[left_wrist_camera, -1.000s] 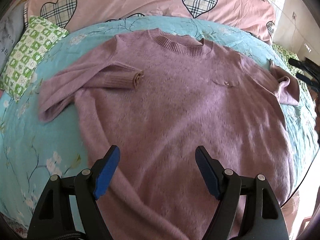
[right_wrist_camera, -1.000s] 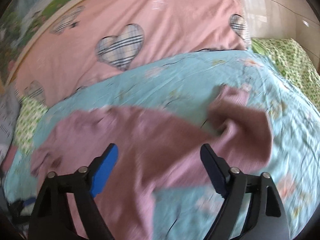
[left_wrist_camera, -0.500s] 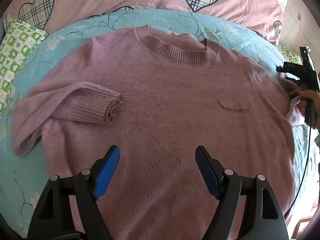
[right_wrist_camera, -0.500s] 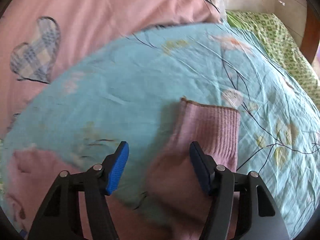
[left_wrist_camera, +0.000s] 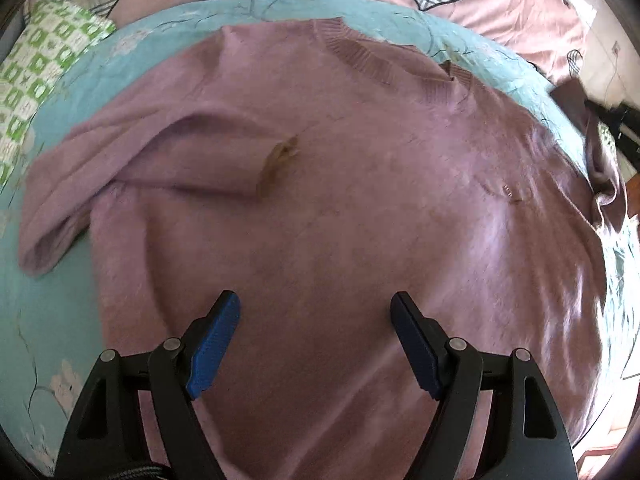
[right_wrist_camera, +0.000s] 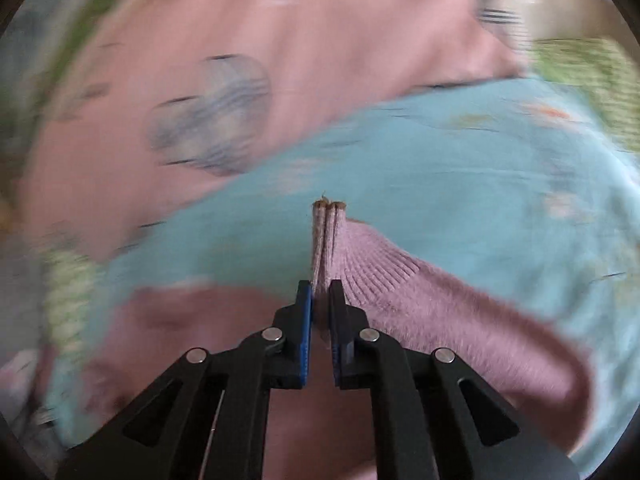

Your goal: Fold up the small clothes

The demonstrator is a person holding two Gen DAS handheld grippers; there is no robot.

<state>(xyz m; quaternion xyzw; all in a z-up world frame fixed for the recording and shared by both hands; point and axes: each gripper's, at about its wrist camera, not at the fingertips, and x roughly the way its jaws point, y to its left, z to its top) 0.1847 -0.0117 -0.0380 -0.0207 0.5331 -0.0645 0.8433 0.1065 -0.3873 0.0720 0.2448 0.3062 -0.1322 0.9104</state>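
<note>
On the teal floral sheet (left_wrist_camera: pixel 60 280) the mauve sweater (left_wrist_camera: pixel 360 220) lies face up, one sleeve folded across its chest. Your left gripper (left_wrist_camera: pixel 316 320) hovers over its lower body, fingers wide apart, holding nothing. Your right gripper (right_wrist_camera: pixel 320 296) has just closed, clamping the ribbed cuff (right_wrist_camera: pixel 326 236).

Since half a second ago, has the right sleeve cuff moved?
Yes. The cuff lay flat on the blue sheet; the right gripper, whose jaws have just been closing, now pinches it, standing it up off the sheet.
</note>
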